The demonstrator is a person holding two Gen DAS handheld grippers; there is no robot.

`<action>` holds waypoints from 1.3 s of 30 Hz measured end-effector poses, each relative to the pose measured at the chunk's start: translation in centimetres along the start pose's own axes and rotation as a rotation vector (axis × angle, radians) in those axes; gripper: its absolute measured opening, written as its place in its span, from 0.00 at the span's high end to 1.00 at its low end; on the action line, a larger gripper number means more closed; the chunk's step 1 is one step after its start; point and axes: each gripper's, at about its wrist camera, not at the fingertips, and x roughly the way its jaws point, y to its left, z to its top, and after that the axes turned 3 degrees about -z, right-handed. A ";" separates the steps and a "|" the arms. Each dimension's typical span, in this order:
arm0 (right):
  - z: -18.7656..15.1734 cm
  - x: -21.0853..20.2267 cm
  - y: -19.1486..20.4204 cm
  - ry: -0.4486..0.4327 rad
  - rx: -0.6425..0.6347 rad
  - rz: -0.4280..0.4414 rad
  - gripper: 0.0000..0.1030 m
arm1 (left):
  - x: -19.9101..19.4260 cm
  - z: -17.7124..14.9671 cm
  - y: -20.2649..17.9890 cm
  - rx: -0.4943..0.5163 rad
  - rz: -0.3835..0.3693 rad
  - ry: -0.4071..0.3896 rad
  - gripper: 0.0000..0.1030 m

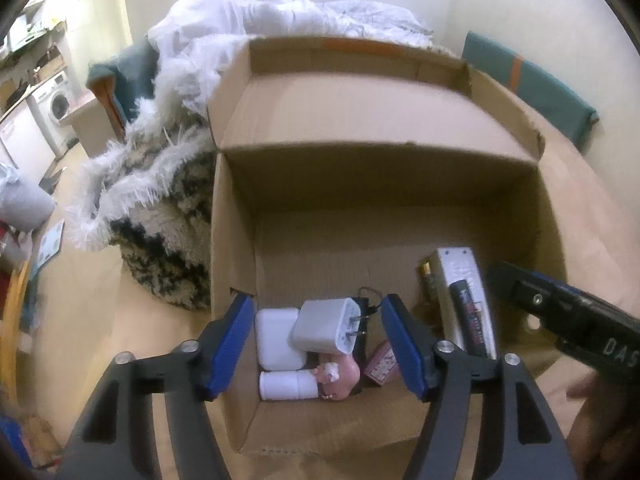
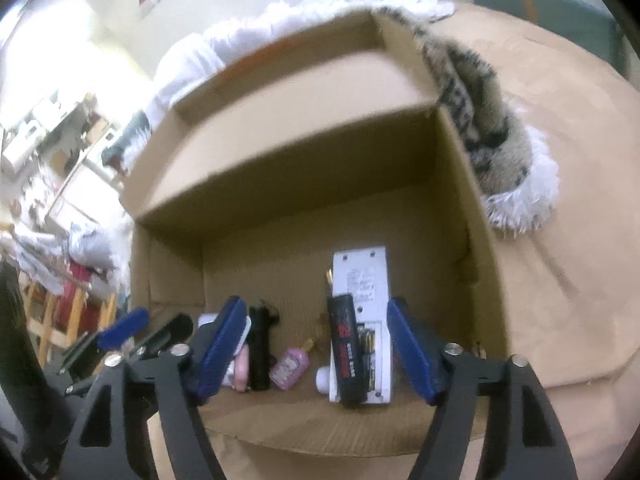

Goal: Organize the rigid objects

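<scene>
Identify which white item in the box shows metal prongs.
The white charger plug, resting tilted atop the flat white case; the case and the small white bottle have no prongs.

Walls: plain, pale cream, filling the upper part of the left wrist view. Lighting: warm, indoor; the right wrist view washes out bright at upper left. Tan surface spans the lower left of the left wrist view and the right side of the right wrist view. White washing machine stands at the far left edge, among white cabinets and cluttered shelves. Teal cushion with orange stripe sits at upper right. White rumpled bedding lies at top centre; a shaggy black-and-white throw hangs below it, centre left. Wooden frame with red cloth at left edge of the right wrist view.
</scene>
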 end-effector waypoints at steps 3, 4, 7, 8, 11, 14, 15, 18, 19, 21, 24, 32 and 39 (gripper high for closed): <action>0.2 -1.2 -0.3 -0.041 0.012 -0.026 0.00 | -1.0 0.1 0.2 0.005 -0.027 0.001 0.38; 0.2 -1.6 -0.4 -0.054 0.017 -0.024 0.00 | -1.4 0.1 0.4 -0.001 -0.035 -0.005 0.38; -0.1 -2.7 -0.5 -0.064 0.019 -0.008 0.00 | -2.6 0.0 1.3 -0.025 -0.042 -0.019 0.38; -0.3 -3.0 -0.5 -0.068 0.016 -0.012 0.00 | -3.0 0.0 1.4 -0.029 -0.044 -0.023 0.38; -1.0 -4.6 -0.1 -0.116 -0.014 -0.031 0.00 | -4.4 -0.3 1.9 -0.040 -0.054 -0.037 0.38; -2.1 -6.0 0.0 -0.150 -0.032 -0.063 0.00 | -5.8 -1.2 2.6 -0.065 -0.049 -0.051 0.28; -2.5 -6.3 0.1 -0.145 -0.038 -0.062 0.00 | -6.2 -1.5 2.8 -0.072 -0.053 -0.056 0.24; -3.9 -7.3 0.4 -0.142 -0.053 -0.066 0.00 | -7.4 -2.6 3.2 -0.084 -0.057 -0.057 0.21; -4.3 -7.5 0.5 -0.140 -0.055 -0.064 0.00 | -7.6 -2.9 3.3 -0.084 -0.055 -0.060 0.19; -5.1 -8.1 0.7 -0.144 -0.058 -0.066 0.00 | -8.3 -3.6 3.5 -0.087 -0.048 -0.070 0.11; -6.3 -8.7 1.1 -0.148 -0.065 -0.078 0.00 | -9.5 -4.6 3.8 -0.089 -0.046 -0.092 0.03; -8.6 -9.6 2.1 -0.186 -0.101 -0.118 0.00 | -12.2 -6.2 3.6 -0.050 -0.002 -0.183 0.01; -8.7 -8.8 2.4 -0.177 -0.128 -0.144 0.00 | -11.3 -6.6 3.8 -0.045 0.065 -0.186 0.01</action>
